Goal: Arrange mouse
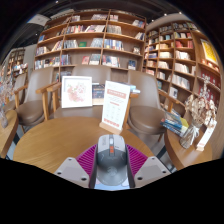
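A grey computer mouse (111, 158) with an orange scroll wheel sits between my gripper's (111, 161) two fingers. The magenta pads (88, 158) press against both of its sides, so the gripper is shut on it. It is held above the near edge of a round wooden table (60, 138). The mouse's underside is hidden.
A white picture card (76, 91) and a white sign stand (116, 106) stand upright on the table's far side. Armchairs (33, 103) ring the table. A stack of books (176, 123) lies to the right. Bookshelves (95, 42) fill the back wall.
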`<state>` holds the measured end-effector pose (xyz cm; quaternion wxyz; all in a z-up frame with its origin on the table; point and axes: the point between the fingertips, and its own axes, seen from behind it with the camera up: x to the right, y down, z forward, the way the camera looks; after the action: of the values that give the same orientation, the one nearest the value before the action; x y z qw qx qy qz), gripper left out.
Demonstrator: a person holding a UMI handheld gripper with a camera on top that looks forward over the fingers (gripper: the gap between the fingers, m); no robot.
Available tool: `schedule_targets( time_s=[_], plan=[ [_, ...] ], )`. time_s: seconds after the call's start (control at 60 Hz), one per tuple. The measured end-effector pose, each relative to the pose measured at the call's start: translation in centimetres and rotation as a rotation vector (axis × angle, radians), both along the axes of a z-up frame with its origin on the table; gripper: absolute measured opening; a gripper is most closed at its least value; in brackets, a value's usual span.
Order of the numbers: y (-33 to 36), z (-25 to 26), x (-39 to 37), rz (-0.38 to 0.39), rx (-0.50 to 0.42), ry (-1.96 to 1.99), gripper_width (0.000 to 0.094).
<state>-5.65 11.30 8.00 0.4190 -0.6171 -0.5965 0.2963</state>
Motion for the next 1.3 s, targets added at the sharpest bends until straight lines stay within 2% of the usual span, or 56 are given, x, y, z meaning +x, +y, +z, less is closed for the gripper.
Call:
schedule_targets(
  time_s=[0.1, 0.217, 0.333, 0.4, 0.5, 0.55, 0.633, 0.817, 0.917, 1.033, 1.3],
  plan=[
    [2.6, -3.6, -0.3, -0.023, -0.036, -0.056, 0.0445],
    [3.1, -7.0, -0.1, -0.010, -0.078, -0.101, 0.0445],
    [2.7, -9.1, 0.2, 0.002, -0.109, -0.123, 0.0493],
    [2.8, -9.0, 0.3, 0.004, -0.116, -0.113, 0.0568],
    [3.6, -7.7, 1.0, -0.031, -0.087, -0.103, 0.0866],
    [3.8, -6.3, 1.7, -0.045, -0.082, -0.089, 0.0828],
    [2.8, -3.3, 4.2, -0.040, -0.115, -0.066, 0.0863],
    [1.3, 3.2, 14.0, -0.082, -0.134, -0.029, 0.0854],
    [-0.6, 5.3, 19.8, -0.055, -0.141, -0.013, 0.0854],
    [-2.2, 6.3, 25.6, -0.030, -0.165, -0.010, 0.0856],
    [-4.1, 5.2, 32.3, 0.012, -0.095, -0.028, 0.0850]
  ],
)
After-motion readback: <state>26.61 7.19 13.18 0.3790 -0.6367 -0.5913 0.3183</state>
